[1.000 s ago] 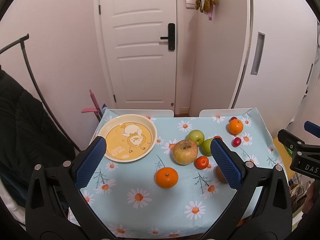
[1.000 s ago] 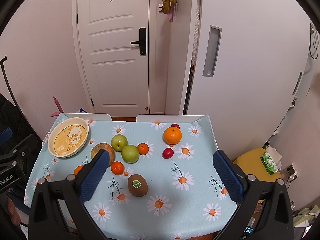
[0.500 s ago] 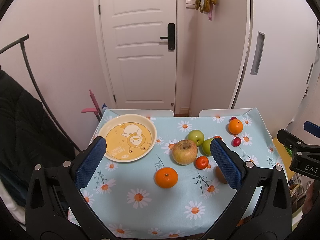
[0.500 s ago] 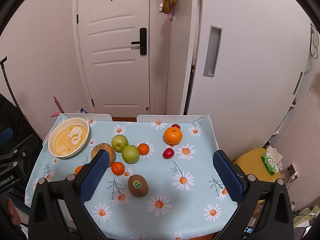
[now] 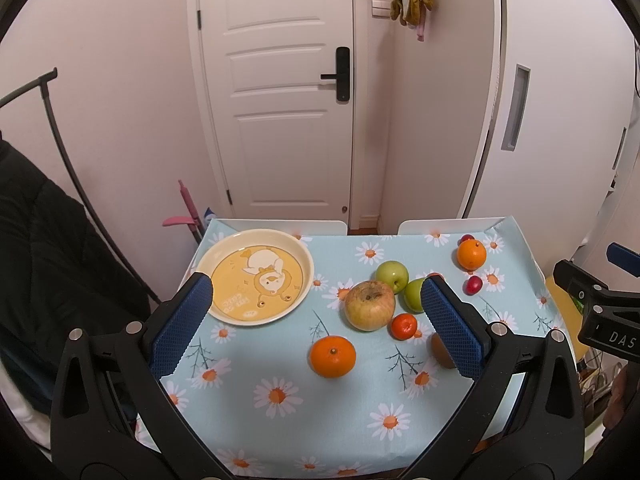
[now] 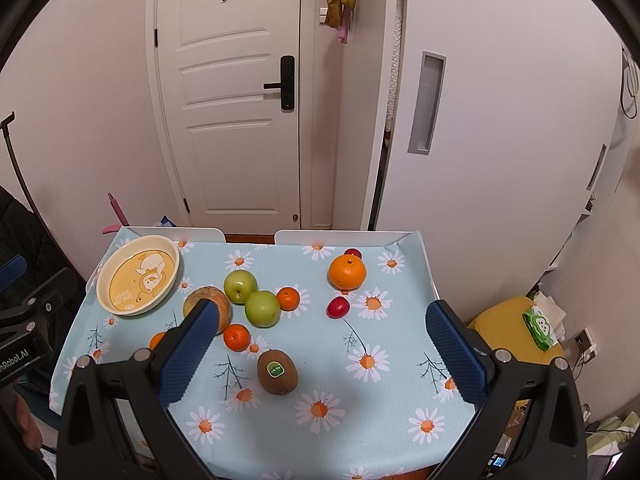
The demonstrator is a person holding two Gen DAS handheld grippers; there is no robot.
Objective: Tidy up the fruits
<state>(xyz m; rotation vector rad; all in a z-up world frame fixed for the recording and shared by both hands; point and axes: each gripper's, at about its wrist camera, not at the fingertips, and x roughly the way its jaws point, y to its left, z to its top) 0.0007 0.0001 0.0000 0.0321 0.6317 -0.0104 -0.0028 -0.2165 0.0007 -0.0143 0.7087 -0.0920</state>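
"DAS" on right gripper (image 5: 608, 320) body, cut off at frame edge. "nRobot.AI" on left gripper (image 6: 20, 344) body, probably truncated. Kiwi sticker (image 6: 275, 368) unreadable.

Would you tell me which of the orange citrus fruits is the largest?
The orange at the far right, beside the small red fruit; the others are small mandarins.

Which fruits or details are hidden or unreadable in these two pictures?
- Kiwi: left wrist view, mostly behind the left gripper's right finger.
- Near orange: right wrist view, mostly behind the right gripper's left finger.
- Far red fruit: half hidden behind the big orange.
- Kiwi sticker: text too small.
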